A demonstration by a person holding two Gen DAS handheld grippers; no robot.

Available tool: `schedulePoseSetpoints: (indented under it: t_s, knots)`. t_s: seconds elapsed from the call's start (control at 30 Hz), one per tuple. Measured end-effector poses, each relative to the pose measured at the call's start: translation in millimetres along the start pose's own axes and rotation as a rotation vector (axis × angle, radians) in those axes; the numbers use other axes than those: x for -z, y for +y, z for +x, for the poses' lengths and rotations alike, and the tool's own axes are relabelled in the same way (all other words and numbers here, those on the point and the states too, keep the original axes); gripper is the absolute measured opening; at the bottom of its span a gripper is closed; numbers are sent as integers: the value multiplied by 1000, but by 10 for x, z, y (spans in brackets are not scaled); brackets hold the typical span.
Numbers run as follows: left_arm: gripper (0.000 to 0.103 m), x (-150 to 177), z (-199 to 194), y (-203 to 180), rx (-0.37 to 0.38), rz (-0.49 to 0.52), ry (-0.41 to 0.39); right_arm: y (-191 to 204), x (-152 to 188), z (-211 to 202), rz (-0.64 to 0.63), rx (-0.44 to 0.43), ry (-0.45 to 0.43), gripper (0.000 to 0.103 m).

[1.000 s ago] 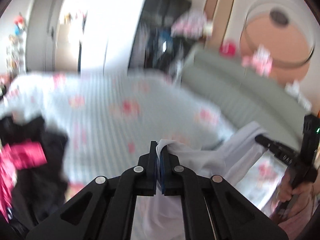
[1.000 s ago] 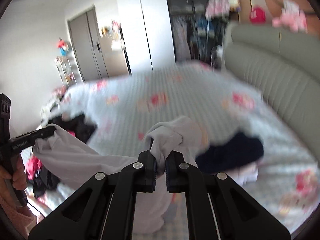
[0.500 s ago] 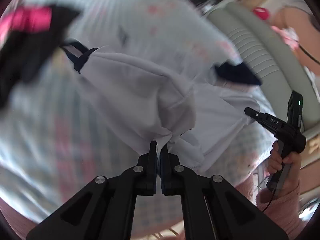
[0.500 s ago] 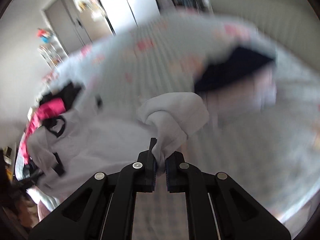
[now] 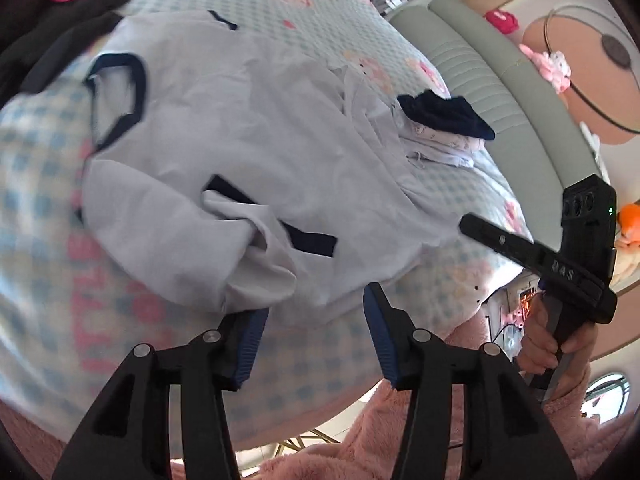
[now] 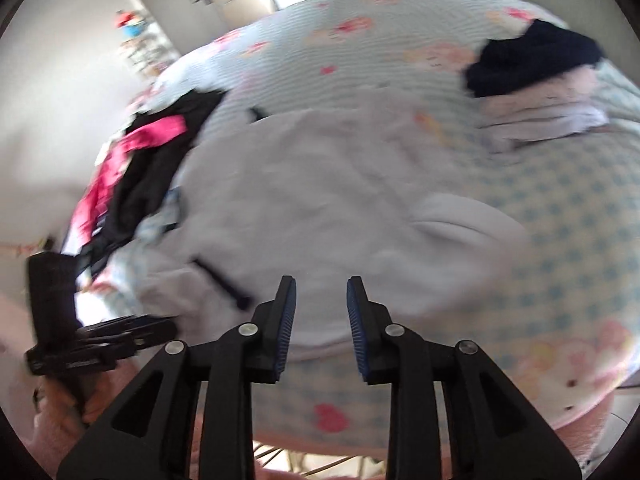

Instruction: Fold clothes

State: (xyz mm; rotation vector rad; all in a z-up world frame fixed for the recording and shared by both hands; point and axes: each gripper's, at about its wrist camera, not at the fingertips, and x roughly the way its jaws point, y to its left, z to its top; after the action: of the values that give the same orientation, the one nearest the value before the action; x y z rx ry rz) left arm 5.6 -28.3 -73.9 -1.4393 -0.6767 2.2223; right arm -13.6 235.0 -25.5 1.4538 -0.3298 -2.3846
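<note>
With the white shirt spread on the bed, the left gripper and right gripper are opening empty, so the next move is probably regripping a sleeve to fold inward.

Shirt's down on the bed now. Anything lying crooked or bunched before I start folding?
Yes. The near sleeve of the white shirt is crumpled and doubled onto the body, its dark cuff skewed. Wrinkles bunch along the far side toward the folded pile.
</note>
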Motion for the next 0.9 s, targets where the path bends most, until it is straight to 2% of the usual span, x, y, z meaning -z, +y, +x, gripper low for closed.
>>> schedulePoseSetpoints:
  t_s: [0.1,0.27,0.33,0.4,0.47,0.5,0.6,0.73,0.77,0.8,0.87,0.9]
  knots:
    - [51,19,-124,202,-7,-69,-34,342,71,354,-83,-78,101,35]
    - [51,26,-371,548,-85,-171,-98,787,94,886,-152,-124,200,37]
    - [51,43,-431,681,-91,-212,-111,900,83,1059,-181,-112,223,62]
    - [51,57,-470,824,-100,-255,-122,963,125,1236,-190,-95,258,66]
    - [51,14,-428,929,-109,-272,-115,1003,210,1385,-202,-94,297,41]
    - [51,-10,-394,959,-100,-275,-105,1015,259,1405,-215,-82,300,19]
    - [52,-106,-215,937,-71,-257,-62,1002,361,1312,-239,-59,265,10]
    - [49,-179,95,797,-133,-204,13,894,394,1128,-230,-13,218,4]
    - [41,-185,147,722,-149,-172,16,849,387,1069,-229,19,199,4]
    - [25,-172,162,666,-158,-145,18,799,376,1009,-227,50,181,3]
    - [17,-166,205,537,-162,-104,24,692,347,892,-217,102,147,3]
    - [16,-166,222,471,-161,-85,27,630,325,837,-205,119,133,3]
